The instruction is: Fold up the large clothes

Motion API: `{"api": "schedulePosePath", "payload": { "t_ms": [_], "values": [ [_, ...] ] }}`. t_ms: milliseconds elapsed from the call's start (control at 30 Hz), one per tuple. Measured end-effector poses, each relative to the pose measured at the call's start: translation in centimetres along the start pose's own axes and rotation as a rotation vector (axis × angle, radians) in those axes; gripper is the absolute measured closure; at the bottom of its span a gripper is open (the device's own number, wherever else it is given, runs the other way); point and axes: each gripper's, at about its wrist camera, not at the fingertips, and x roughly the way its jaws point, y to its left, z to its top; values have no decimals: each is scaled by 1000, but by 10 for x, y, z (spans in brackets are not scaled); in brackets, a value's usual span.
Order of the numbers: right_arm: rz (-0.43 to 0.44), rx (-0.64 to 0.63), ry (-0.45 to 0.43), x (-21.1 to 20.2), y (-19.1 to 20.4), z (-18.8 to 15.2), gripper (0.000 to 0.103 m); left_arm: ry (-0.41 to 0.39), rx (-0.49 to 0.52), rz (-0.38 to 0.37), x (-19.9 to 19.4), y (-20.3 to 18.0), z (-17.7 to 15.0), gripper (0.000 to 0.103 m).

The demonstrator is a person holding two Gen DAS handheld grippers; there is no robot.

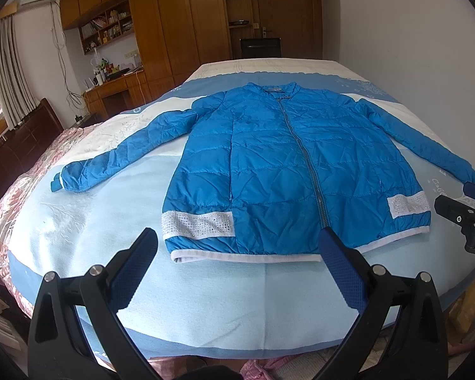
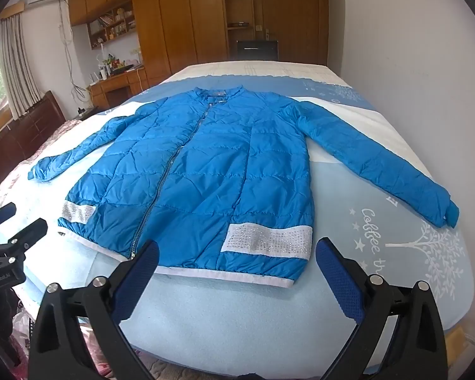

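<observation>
Left wrist view: blue quilted jacket (image 1: pixel 288 171) lies flat on bed (image 1: pixel 205 300), zipped, sleeves toward nine and three o'clock; folding not begun. Left gripper (image 1: pixel 237 250) and right gripper (image 2: pixel 237 259) gape empty.

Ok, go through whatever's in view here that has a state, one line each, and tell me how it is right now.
Blue jacket: spread flat on the bed, front up, unfolded.
Zipper: closed along the front.
Sleeves: both stretched out to the sides.
Left tongs: open, empty, short of the hem.
Right tongs: open, empty, short of the hem.
Bed: covered with a light blue spread.
</observation>
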Motion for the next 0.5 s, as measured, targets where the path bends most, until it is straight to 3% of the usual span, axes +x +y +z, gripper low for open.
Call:
{"api": "schedulePosePath", "payload": {
  "t_ms": [500],
  "values": [
    [-1, -1, -3, -1, 0, 0, 4, -2, 1, 3, -3, 3, 3, 3]
  ]
}}
